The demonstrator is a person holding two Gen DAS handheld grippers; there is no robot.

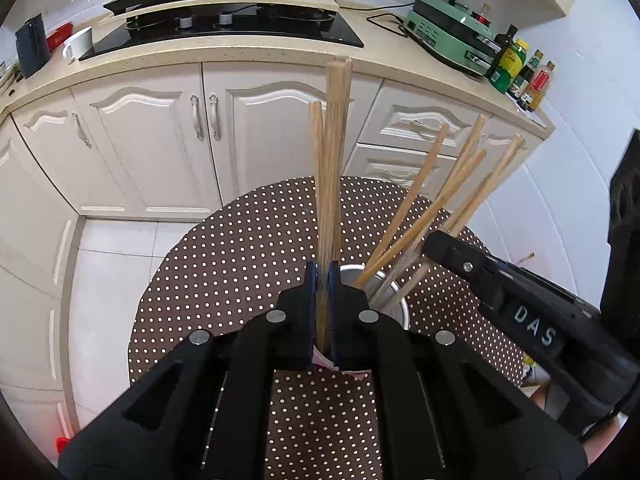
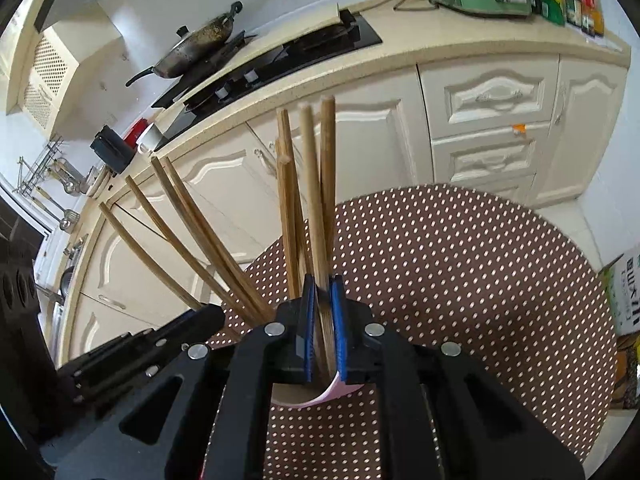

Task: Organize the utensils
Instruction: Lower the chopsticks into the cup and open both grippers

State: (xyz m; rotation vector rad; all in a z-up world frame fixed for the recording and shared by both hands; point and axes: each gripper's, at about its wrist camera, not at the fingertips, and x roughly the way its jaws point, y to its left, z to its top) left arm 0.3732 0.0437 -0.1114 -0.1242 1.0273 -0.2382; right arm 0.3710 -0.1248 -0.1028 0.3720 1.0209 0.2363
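While clamped, chopsticks (image 1: pixel 332 168) inside cup (image 1: pixel 394 308)

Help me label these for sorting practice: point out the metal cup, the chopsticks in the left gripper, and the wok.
metal cup (image 1: pixel 394 298): left wrist view, on its rim.
chopsticks (image 1: pixel 334 168): left wrist view, mid-shaft of the clamped bundle.
wok (image 2: pixel 196 50): right wrist view, on its bowl.

A round desk (image 1: pixel 224 272) stands near the white kitchen cupboards; a brown cloth with small white dots covers its whole top; a shiny metal cup (image 1: pixel 394 304) sits on the cloth with wooden sticks leaning out of it; just beside it sits a second cup with a pink rim (image 2: pixel 336 392), mostly hidden by the black fingers.
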